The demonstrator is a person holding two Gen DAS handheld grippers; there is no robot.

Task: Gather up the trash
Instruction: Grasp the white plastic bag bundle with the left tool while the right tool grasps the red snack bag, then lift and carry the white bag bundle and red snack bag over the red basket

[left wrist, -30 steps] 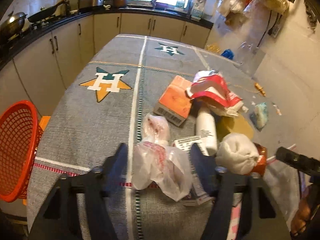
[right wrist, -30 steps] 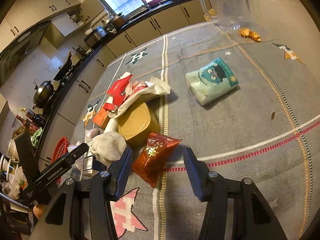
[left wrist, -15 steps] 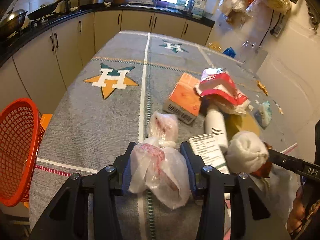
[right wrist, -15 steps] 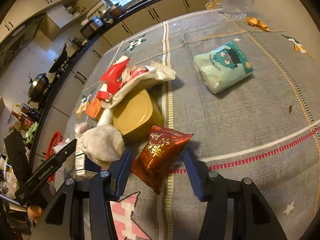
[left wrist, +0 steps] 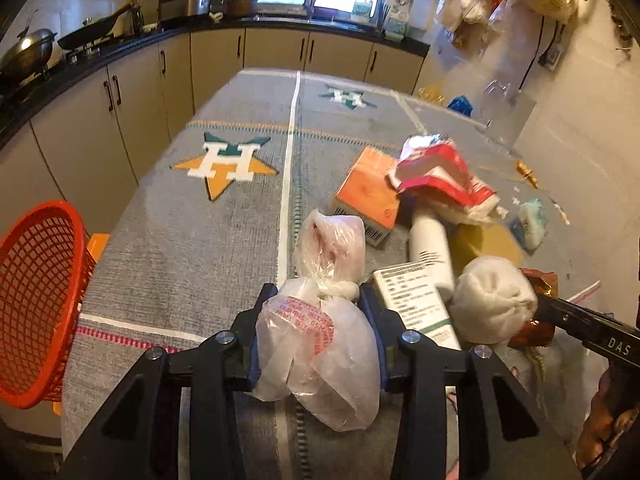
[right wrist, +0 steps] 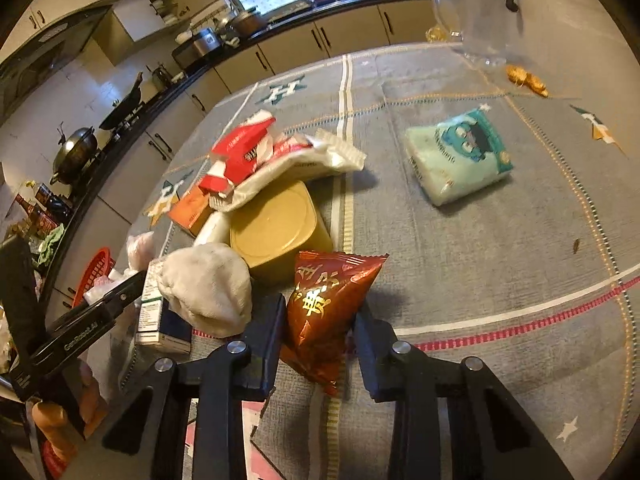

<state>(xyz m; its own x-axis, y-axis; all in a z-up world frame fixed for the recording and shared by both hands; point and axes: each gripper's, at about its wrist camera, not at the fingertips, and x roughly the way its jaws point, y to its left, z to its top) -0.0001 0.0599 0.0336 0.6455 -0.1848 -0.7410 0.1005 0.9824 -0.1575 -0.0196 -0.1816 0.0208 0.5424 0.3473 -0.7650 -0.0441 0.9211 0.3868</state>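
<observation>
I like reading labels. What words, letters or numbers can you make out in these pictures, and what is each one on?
"H": on the star woven into the tablecloth.
"DAS": on the right gripper, seen from the left wrist.
Gold Chinese characters: on the red snack packet; I cannot read them.
Red print: on the knotted plastic bag; blurred.
Small print: on the white carton; too small.
Barcode: on the orange box; digits unreadable.

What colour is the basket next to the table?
The basket is bright orange-red mesh, best seen in the left wrist view.
</observation>
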